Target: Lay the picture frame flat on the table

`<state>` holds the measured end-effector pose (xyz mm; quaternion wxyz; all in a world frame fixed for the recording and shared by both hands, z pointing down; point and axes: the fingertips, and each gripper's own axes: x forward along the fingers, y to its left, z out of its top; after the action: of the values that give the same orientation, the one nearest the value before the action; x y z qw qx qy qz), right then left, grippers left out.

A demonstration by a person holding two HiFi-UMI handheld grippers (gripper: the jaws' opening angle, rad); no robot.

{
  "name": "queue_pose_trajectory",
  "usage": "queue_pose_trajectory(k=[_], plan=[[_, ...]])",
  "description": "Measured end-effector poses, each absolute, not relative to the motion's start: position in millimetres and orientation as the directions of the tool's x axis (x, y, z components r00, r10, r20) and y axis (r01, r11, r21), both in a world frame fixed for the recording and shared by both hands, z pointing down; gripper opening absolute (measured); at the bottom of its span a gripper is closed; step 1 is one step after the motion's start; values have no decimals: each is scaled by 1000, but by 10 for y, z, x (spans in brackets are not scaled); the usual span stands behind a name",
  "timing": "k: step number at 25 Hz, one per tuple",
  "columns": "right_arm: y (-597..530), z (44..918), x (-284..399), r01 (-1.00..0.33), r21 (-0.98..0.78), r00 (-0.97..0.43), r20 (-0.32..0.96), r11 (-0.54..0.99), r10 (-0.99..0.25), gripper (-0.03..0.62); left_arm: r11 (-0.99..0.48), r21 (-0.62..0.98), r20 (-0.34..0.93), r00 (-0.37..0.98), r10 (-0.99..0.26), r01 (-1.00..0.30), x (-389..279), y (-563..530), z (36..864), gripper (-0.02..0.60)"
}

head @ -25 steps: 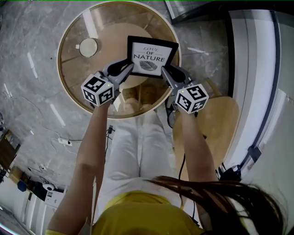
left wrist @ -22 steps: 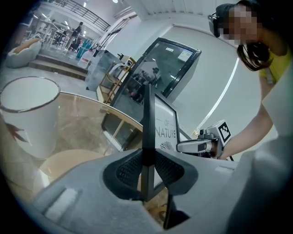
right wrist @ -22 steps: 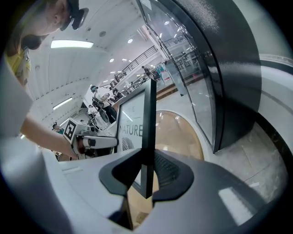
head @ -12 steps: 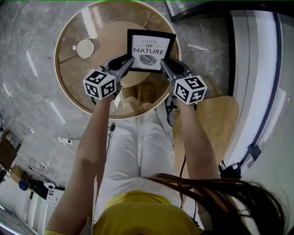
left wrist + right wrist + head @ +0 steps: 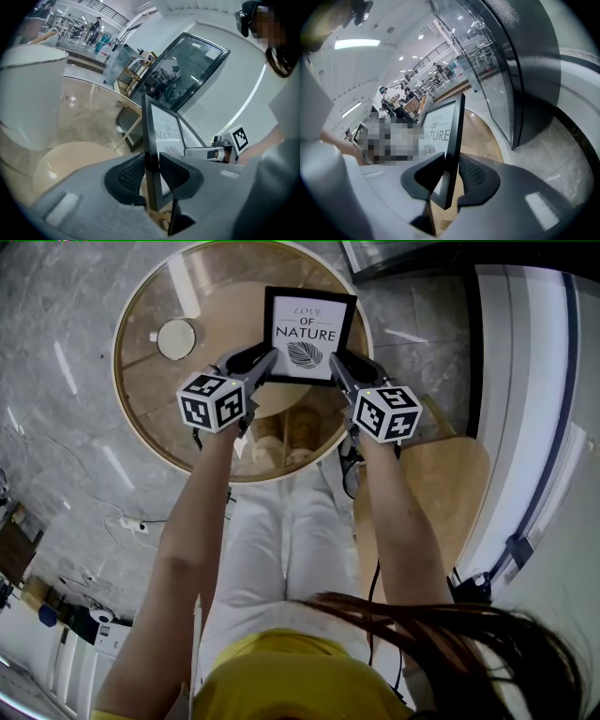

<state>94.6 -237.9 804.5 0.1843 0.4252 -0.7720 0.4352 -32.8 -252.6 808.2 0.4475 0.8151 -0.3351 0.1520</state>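
Your head camera looks steeply down past your arms onto the round glass desk [image 5: 150, 399]. The left hand-held gripper [image 5: 152, 169] and right hand-held gripper [image 5: 451, 172] cameras sit close behind their jaws, seemingly angled inward. All three views share the picture frame [image 5: 310, 335].

You've carried the frame [image 5: 310, 336] farther across the table [image 5: 150, 390] and squared it up. Left gripper [image 5: 266, 359] and right gripper [image 5: 336, 364] jaws just opened slightly, frame edge between each pair.

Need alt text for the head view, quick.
From above, the left gripper and right gripper pinch a black picture frame by its lower corners over a round glass table; their fingers have just been opening. A white cup stands left.
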Motion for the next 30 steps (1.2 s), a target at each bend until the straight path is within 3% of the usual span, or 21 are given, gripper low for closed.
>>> queue_pose_trajectory(k=[10,15,20,23,25,28,30], plan=[[-2467,8231,994,-857,-483,-505,712,182,-487,92,-277,587,657,647,-386,-761,-346,-2544,8282,115],[-2477,8283,1059,-878,-448,-468,735,166,-491,89,-250,594,644,638,-423,-765,-346,-2558,8291,168],[-2484,8141,1188,-911,-383,-404,752,154,-521,117,-243,576,639,616,-462,-780,-450,-2557,8179,179],[-2460,7961,1245,-917,-368,-392,749,157,-534,81,-253,556,638,602,-480,-792,-492,-2527,8015,178],[-2431,7791,1267,-922,-352,-381,748,162,-544,23,-274,543,628,600,-496,-794,-506,-2502,7832,127],[-2395,7472,1281,-926,-340,-369,735,161,-568,2,-311,519,623,601,-501,-796,-506,-2440,7528,-1],[-2364,7219,1278,-926,-343,-367,721,158,-587,2,-325,520,607,610,-509,-790,-481,-2399,7293,-2]])
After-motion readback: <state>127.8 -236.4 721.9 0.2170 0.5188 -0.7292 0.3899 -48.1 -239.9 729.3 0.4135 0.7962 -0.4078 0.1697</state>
